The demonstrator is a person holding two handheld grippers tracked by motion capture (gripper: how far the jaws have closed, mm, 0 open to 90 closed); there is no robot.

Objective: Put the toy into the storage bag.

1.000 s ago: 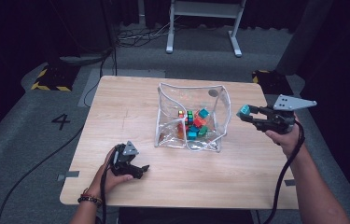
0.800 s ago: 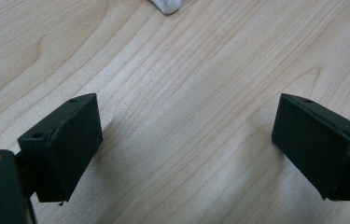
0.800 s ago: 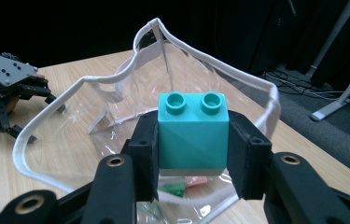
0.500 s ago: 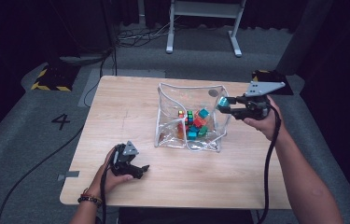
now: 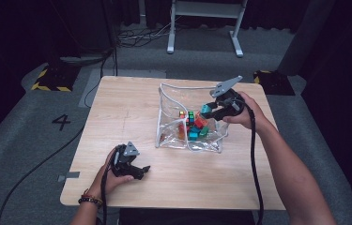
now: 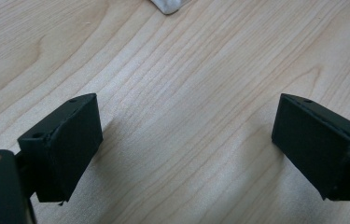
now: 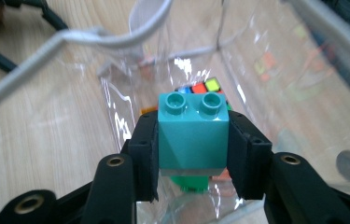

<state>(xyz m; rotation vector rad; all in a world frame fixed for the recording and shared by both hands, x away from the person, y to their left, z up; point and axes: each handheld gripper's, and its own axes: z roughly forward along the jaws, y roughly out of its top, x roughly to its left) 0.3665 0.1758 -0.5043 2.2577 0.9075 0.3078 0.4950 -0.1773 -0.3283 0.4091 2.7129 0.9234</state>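
Right gripper [image 7: 193, 144] fingers [image 7: 147, 154] clamp a teal block [image 7: 192, 135] btwn them, above the clear bag [image 5: 169, 117]. Left gripper [image 6: 186, 154] fingers wide apart, holding nothing, over the bench [image 5: 126, 108].

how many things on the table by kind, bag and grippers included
clear plastic bag: 1
puzzle cube: 1
teal brick, clamped in the right gripper: 1
grippers, with the left gripper: 2
loose bricks in the bag: too jumbled to count
total countable: 5
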